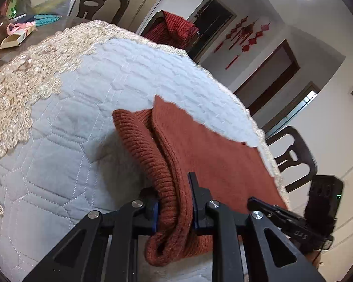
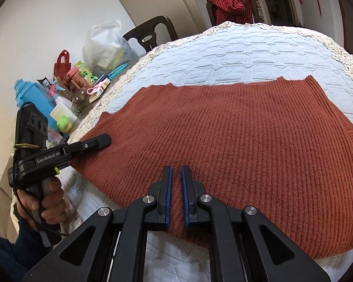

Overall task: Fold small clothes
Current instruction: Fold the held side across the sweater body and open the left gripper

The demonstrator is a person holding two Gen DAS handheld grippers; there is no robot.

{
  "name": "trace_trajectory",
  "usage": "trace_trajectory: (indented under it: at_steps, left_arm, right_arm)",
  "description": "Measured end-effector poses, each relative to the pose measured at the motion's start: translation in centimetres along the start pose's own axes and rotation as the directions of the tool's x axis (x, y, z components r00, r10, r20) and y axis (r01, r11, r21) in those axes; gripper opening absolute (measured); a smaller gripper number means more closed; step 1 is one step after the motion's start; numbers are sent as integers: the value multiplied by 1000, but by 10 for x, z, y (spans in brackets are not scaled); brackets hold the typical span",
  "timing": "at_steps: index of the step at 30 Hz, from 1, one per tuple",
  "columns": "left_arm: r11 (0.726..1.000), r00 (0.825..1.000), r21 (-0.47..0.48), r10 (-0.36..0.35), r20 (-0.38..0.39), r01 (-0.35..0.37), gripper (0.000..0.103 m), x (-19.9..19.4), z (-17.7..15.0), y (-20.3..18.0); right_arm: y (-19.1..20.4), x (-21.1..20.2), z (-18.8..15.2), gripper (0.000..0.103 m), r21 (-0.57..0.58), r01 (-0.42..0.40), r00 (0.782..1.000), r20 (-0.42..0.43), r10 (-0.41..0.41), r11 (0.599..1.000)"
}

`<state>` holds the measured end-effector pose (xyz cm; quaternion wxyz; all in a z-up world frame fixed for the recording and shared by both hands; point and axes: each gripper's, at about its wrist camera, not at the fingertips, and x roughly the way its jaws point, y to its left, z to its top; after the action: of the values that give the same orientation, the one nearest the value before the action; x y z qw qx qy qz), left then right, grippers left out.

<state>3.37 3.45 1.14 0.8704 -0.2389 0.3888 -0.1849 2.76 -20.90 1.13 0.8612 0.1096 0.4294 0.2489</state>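
Note:
A rust-red knitted sweater point(image 2: 235, 141) lies spread on the quilted white table cover point(image 2: 235, 54). In the left wrist view my left gripper point(image 1: 174, 202) is shut on a bunched ribbed edge of the sweater point(image 1: 167, 188), which hangs between the fingers. The left gripper also shows in the right wrist view point(image 2: 101, 141), at the sweater's left edge. My right gripper point(image 2: 176, 171) is nearly closed over the sweater's near edge, with a narrow strip of knit between its blue pads point(image 2: 168, 188). The right gripper also shows in the left wrist view point(image 1: 254, 203), at the sweater's right side.
Clutter stands on the table's left end: a blue bottle point(image 2: 33, 94), a plastic bag point(image 2: 106, 44), small boxes and jars. Dark chairs point(image 2: 153, 33) stand around the table, one with a red checked cloth point(image 2: 230, 2). A lace border point(image 1: 23, 82) edges the cover.

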Motion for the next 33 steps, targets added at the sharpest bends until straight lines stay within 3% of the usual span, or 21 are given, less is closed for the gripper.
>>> trace_trajectory:
  at_steps: [14, 20, 30, 33]
  left_arm:
    - [975, 988, 168, -153, 39, 144, 20, -10, 30, -90]
    - [955, 979, 217, -199, -33, 202, 20, 21, 24, -129]
    - [946, 953, 223, -180, -245, 236, 21, 91, -18, -152]
    - [939, 949, 229, -201, -244, 258, 35, 84, -20, -156]
  right_arm:
    - [-48, -44, -4, 8, 119, 81, 992, 86, -92, 990]
    - [-64, -61, -11, 8, 160, 96, 987, 112, -115, 982]
    - [-84, -73, -16, 8, 207, 85, 986, 125, -112, 975]
    - [-91, -77, -18, 8, 228, 63, 987, 132, -95, 972]
